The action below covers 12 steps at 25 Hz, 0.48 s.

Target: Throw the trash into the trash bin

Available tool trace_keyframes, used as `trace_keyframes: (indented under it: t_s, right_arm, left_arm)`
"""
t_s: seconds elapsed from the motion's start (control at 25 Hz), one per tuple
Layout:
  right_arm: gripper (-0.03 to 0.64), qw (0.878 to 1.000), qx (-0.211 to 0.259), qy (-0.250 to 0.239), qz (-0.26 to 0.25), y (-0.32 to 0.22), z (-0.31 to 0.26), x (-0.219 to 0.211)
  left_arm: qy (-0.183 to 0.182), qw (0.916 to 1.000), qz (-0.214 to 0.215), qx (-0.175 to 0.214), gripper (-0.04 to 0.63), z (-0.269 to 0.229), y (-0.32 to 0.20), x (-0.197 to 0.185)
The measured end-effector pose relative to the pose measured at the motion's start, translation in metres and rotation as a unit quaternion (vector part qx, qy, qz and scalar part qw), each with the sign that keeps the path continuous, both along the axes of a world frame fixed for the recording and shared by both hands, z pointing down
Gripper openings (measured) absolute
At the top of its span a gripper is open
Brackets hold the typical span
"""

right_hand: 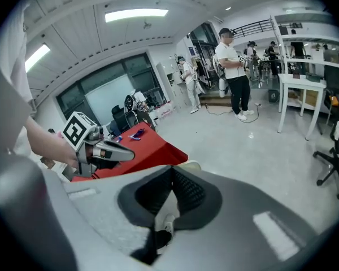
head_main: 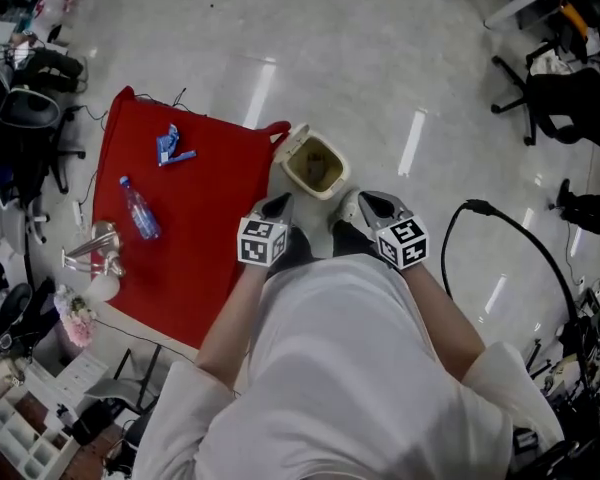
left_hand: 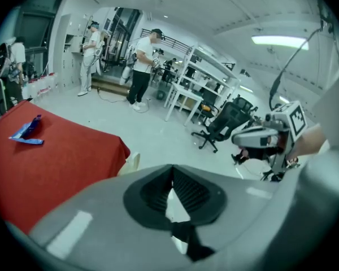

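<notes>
A cream trash bin [head_main: 313, 164] with brownish contents stands on the floor at the right edge of a red cloth [head_main: 200, 258]. On the cloth lie a blue wrapper [head_main: 170, 146] and a clear plastic bottle [head_main: 140, 209]. My left gripper [head_main: 277, 205] and right gripper [head_main: 366, 204] hang side by side just short of the bin, both shut with nothing between the pads. In the left gripper view, the shut left gripper [left_hand: 172, 175] points past the bin rim [left_hand: 133, 162], with the wrapper [left_hand: 27, 132] at far left. In the right gripper view, the right gripper [right_hand: 172, 176] is shut too.
Black office chairs [head_main: 550, 103] and a looping black cable [head_main: 525, 233] are on the floor to the right. Clutter and a metal object [head_main: 95, 250] crowd the cloth's left edge. People [left_hand: 141, 66] stand by white shelving [left_hand: 200, 78] far across the room.
</notes>
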State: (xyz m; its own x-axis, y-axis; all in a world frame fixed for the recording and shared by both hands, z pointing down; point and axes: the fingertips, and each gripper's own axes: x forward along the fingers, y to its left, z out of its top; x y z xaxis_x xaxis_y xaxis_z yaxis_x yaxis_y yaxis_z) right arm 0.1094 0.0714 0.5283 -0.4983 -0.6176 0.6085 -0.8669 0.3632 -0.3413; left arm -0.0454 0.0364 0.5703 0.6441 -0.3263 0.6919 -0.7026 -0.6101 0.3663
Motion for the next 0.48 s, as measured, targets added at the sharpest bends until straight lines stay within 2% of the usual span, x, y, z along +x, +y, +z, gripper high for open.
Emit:
trace_keyframes:
  t_s: [0.48]
  right_arm:
    - [0.002, 0.999, 0.029, 0.017, -0.037, -0.018, -0.023, -0.023]
  left_arm:
    - [0.004, 0.9997, -0.018, 0.015, 0.009, -0.018, 0.0, -0.016]
